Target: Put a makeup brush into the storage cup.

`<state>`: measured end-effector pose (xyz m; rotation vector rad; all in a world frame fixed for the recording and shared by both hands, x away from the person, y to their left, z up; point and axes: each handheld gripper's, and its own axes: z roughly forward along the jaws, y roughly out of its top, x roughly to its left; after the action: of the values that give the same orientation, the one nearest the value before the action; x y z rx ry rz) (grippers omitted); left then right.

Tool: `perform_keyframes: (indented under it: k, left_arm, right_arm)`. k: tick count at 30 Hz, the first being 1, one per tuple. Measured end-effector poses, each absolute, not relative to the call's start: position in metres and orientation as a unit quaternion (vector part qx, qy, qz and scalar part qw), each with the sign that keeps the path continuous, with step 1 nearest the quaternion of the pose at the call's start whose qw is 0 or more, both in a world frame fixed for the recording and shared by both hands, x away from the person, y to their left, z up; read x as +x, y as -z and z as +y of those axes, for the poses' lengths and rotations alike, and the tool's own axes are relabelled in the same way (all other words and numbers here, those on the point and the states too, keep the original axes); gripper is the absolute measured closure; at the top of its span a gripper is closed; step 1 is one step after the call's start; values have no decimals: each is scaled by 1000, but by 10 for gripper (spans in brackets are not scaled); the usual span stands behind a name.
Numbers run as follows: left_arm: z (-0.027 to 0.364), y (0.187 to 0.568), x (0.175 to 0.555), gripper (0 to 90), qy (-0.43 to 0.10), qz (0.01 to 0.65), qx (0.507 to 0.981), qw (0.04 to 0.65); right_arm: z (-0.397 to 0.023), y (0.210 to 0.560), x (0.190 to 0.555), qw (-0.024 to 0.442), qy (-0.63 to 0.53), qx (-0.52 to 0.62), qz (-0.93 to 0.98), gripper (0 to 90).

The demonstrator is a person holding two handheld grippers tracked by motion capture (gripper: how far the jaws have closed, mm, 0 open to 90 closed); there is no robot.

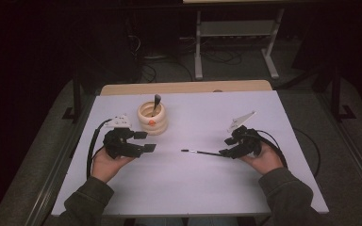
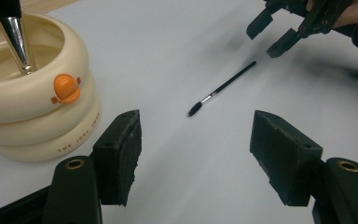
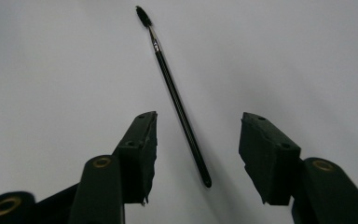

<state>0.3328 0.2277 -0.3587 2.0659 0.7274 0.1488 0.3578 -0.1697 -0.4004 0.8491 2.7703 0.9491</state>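
A person sits at a white table (image 1: pixel 188 188) with a two-jaw gripper in each hand. A thin black brush (image 3: pixel 177 100) lies flat on the table, its handle end between the jaws of the right gripper (image 3: pixel 196 149) and its bristle tip pointing away toward the middle of the table. Those jaws stand apart on either side of the handle, and neither pad touches it. The step in hand looks like picking up the brush. The left gripper (image 2: pixel 193 154) hovers with its jaws wide and nothing between them, just beside a cream ringed cup with an orange duck bill (image 2: pixel 37 107), in which another tool (image 2: pixel 16 35) already leans. The next move likely calls for the right jaws to close squarely on the slim handle, low to the table, so it does not roll or slip away.
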Motion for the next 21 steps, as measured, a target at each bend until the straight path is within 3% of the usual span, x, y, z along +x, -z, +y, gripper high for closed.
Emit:
perform_keyframes:
  k: [12, 21]
  left_arm:
    - [227, 359, 330, 326, -59, 291, 840, 454]
    - [227, 361, 331, 329, -50, 293, 842, 450]
  right_arm:
    - [-162, 414, 364, 44, -274, 258, 925, 628]
    - [-157, 423, 366, 45, -260, 245, 933, 670]
